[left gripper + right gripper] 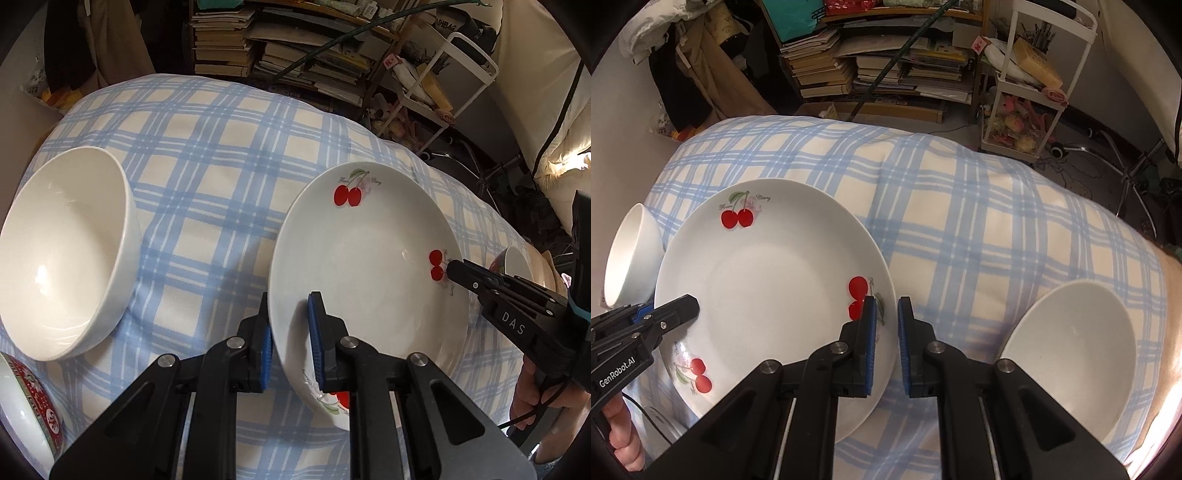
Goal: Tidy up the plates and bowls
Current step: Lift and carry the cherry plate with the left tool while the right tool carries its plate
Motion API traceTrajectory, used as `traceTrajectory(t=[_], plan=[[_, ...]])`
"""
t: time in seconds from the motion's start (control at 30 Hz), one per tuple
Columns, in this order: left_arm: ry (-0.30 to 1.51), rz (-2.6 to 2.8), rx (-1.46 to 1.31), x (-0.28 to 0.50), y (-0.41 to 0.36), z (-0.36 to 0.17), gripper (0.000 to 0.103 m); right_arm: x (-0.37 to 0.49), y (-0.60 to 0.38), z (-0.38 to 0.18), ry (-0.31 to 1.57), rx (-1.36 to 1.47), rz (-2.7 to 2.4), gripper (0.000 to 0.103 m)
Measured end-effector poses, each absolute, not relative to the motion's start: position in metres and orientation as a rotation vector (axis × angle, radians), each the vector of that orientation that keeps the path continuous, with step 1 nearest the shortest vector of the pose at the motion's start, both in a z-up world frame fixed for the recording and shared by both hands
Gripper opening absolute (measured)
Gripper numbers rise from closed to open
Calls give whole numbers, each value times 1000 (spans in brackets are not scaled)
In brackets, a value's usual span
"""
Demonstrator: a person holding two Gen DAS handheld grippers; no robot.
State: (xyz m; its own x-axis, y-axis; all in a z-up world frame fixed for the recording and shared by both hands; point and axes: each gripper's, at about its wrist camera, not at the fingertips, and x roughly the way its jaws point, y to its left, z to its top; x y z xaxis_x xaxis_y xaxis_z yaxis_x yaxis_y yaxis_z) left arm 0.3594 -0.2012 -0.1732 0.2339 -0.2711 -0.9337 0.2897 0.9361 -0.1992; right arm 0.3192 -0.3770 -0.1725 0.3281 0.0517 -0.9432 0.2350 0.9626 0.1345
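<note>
A white plate with red cherry prints (362, 266) (768, 295) is held over the blue checked tablecloth (207, 166) by both grippers. My left gripper (290, 341) is shut on the plate's left rim, one blue pad on each side; it also shows in the right wrist view (679, 310). My right gripper (885, 343) is shut on the plate's right rim; it also shows in the left wrist view (452, 271). A plain white bowl (62, 251) (628, 258) stands at the left. Another white dish (1075, 354) lies at the right.
A red-patterned bowl (26, 402) sits at the near left edge, and a small patterned bowl (515, 260) at the far right. Beyond the table are shelves of books (879, 62) and a white cart (1030, 85).
</note>
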Motion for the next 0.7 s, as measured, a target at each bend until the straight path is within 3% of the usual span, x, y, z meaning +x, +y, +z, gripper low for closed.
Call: traceTrajectory(t=[0.7], plan=[[1252, -390, 12, 294, -140, -119, 17, 253, -326, -119, 1163, 310, -84, 10]])
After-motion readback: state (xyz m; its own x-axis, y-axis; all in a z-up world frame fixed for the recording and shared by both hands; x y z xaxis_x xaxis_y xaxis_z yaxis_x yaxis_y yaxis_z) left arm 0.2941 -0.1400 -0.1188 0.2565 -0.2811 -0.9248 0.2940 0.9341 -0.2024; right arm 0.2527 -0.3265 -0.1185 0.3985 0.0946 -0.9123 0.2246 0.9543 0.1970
